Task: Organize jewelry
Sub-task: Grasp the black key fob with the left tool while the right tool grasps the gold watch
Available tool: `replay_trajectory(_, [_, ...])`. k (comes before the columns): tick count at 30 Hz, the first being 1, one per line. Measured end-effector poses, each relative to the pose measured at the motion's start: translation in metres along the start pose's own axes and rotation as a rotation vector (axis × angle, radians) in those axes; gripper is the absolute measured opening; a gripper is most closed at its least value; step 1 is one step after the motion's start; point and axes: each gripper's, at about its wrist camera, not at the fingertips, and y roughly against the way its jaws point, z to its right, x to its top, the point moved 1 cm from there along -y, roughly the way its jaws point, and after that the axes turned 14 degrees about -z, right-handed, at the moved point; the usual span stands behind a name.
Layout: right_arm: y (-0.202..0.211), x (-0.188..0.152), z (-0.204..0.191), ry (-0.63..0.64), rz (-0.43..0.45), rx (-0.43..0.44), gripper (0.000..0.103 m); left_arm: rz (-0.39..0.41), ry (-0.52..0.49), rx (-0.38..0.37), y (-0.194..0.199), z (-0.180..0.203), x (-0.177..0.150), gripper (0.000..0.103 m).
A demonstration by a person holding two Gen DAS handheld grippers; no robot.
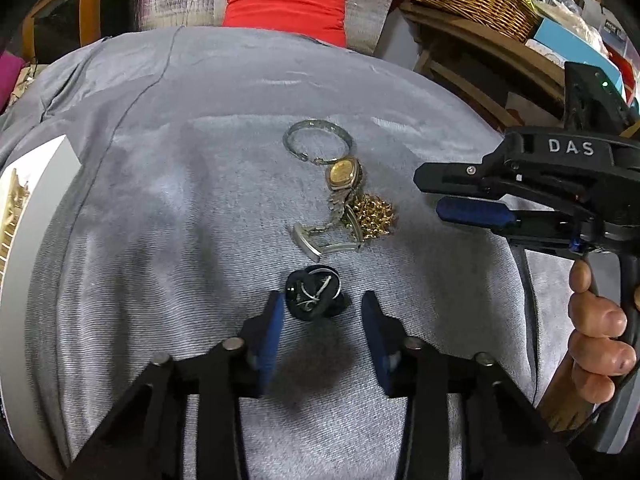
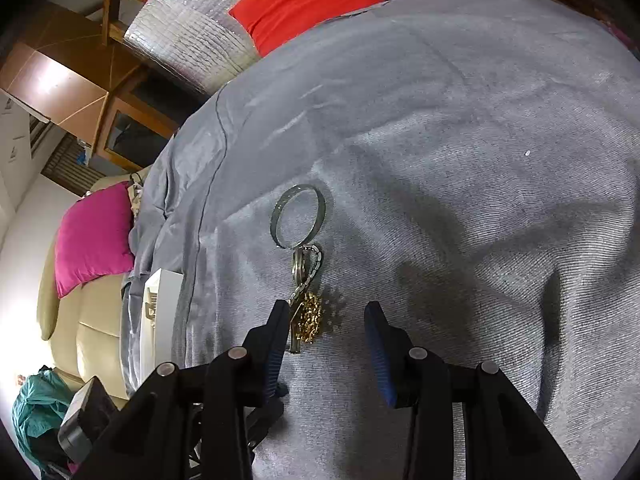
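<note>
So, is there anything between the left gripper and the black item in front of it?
Nothing visible. The left gripper is open and the black item lies on the grey cloth between its fingertips, nearer the left finger.

Grey-covered bed (image 1: 200, 200), red cushion (image 1: 286, 6)

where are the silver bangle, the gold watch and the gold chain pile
silver bangle (image 1: 318, 141): left wrist view, point on its far rim
gold watch (image 1: 343, 172): left wrist view, point on the gold dial
gold chain pile (image 1: 372, 216): left wrist view, point on the middle of the heap
</note>
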Motion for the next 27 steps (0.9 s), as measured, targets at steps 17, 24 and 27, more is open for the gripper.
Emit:
replay_trajectory(17, [-0.025, 0.021, -0.02, 0.057, -0.003, -0.021, 0.042, 0.083, 0.045, -0.019, 0.029, -0.017, -0.002, 0.017])
replay_trajectory(24, [-0.049, 0.023, -0.035, 0.072, -0.041, -0.061, 0.053, 0.097, 0.061, -0.021, 0.045, -0.028, -0.012, 0.017])
replay_trajectory(27, [-0.057, 0.023, -0.041, 0.088, -0.039, -0.109, 0.052, 0.106, 0.064, -0.022, 0.051, -0.03, -0.016, 0.017])
